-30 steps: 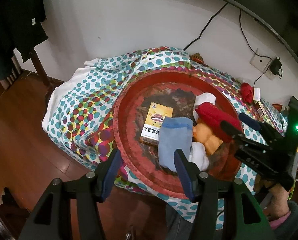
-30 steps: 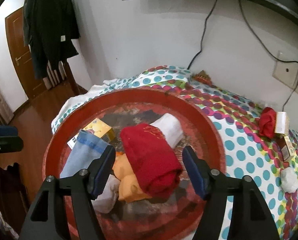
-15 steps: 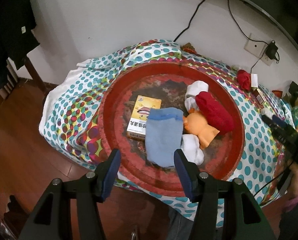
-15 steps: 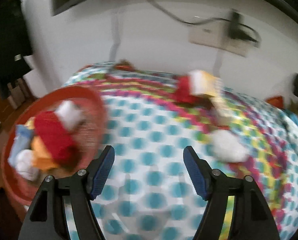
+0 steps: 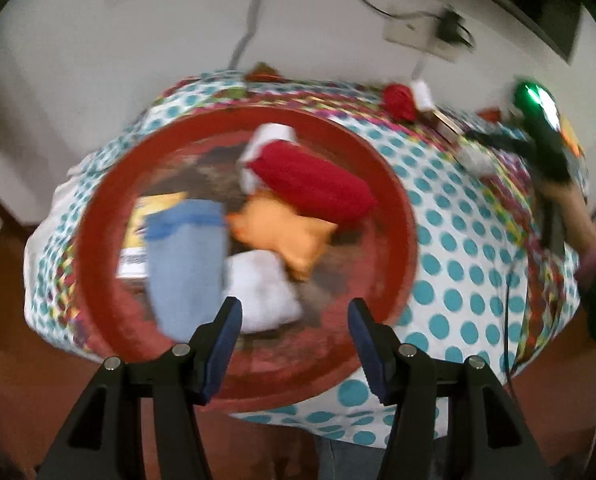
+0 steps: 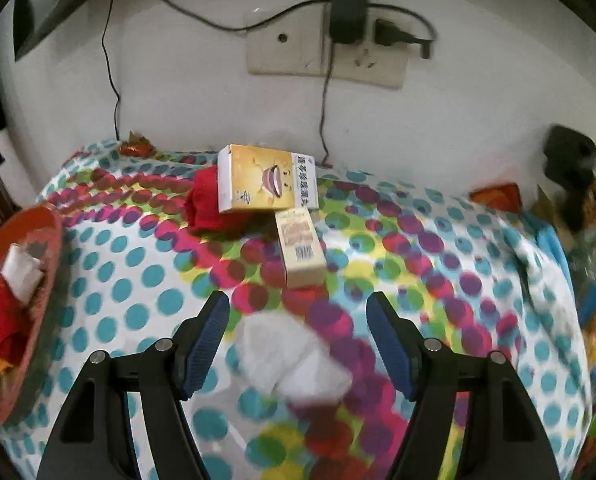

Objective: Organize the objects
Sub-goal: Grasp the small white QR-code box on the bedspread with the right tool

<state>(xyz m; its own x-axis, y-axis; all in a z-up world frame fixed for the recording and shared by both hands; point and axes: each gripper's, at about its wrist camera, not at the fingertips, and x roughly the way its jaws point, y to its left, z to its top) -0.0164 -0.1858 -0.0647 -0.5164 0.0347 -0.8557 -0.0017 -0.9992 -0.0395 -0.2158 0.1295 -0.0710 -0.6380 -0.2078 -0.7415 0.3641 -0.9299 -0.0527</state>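
step in hand: collection of loose items into the red tray (image 5: 402, 216). the right claw (image 6: 298, 334) stands wide and empty, poised over a white cloth bundle (image 6: 294, 360) lying on the dotted bench cover (image 6: 138, 280), well right of the tray. the left claw (image 5: 294, 340) is also wide and empty, above the tray's near rim. next move, as judged: lower the right claw around the bundle, close, then carry it left to the tray.

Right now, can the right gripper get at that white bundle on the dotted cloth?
Probably yes: the right gripper is open, the white bundle lies loose between its fingers, and nothing blocks it.
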